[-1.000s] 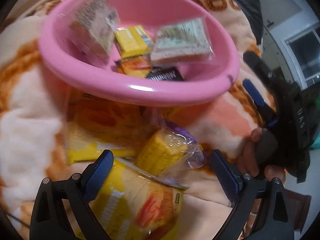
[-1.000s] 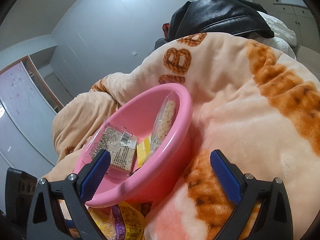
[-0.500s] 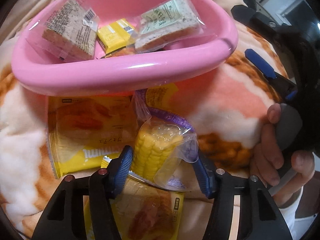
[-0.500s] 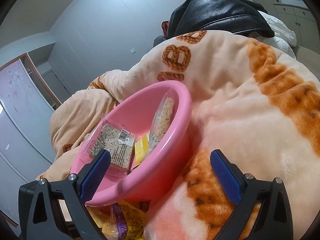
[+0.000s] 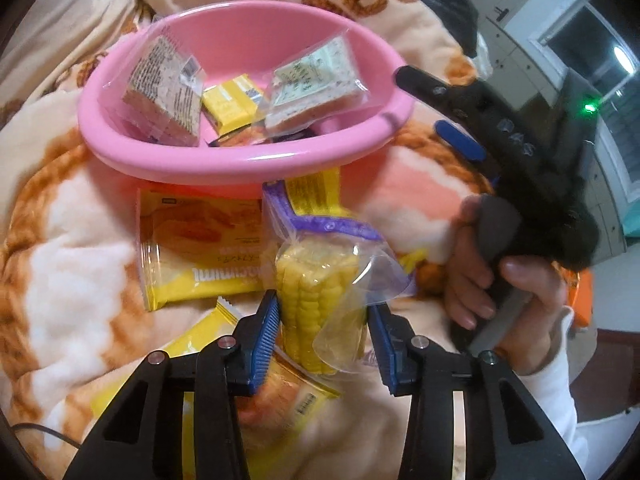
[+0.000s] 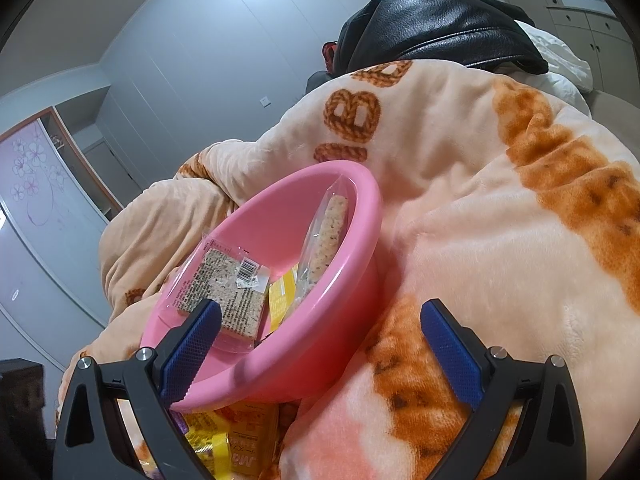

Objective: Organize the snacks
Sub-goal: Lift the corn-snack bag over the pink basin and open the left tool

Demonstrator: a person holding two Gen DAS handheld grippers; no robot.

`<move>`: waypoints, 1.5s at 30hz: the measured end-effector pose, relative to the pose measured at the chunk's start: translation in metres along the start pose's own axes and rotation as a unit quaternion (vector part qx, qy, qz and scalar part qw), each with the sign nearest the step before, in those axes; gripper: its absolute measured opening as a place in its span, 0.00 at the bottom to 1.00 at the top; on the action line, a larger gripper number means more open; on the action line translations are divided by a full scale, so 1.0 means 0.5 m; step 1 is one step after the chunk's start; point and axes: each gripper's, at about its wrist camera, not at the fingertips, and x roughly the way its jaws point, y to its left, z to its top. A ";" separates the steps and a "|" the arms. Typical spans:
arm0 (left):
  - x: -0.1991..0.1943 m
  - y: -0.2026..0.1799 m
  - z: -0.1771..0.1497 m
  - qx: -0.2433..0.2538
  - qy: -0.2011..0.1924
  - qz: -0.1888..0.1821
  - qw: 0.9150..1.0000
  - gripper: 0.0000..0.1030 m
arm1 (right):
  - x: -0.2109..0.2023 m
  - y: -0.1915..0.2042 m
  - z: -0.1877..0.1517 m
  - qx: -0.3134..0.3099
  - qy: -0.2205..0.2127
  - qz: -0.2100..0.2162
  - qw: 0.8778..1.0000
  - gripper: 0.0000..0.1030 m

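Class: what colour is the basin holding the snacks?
Pink basin; clearest in the left wrist view.

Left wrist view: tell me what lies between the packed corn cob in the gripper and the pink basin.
In the left wrist view, between the packed corn cob and the pink basin lie the cob's own purple-edged bag top and a flat yellow snack packet on the blanket.

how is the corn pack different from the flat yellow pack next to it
The corn pack is clear plastic around a thick cob; the flat yellow pack is thin and printed. The corn stands between the closing left gripper; the flat pack lies untouched on the blanket. Both sit outside the pink bowl.
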 end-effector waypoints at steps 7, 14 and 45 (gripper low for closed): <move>0.001 -0.025 0.004 0.032 -0.012 0.008 0.999 0.39 | 0.001 0.000 0.001 0.001 0.000 0.000 1.000 0.97; -0.094 -0.056 -0.008 0.069 -0.090 -0.021 0.993 0.39 | 0.000 0.000 0.001 0.000 0.000 0.000 1.000 0.97; -0.118 0.188 0.090 -0.172 -0.325 0.054 0.928 0.73 | 0.002 -0.007 -0.003 0.002 0.001 -0.003 1.000 0.97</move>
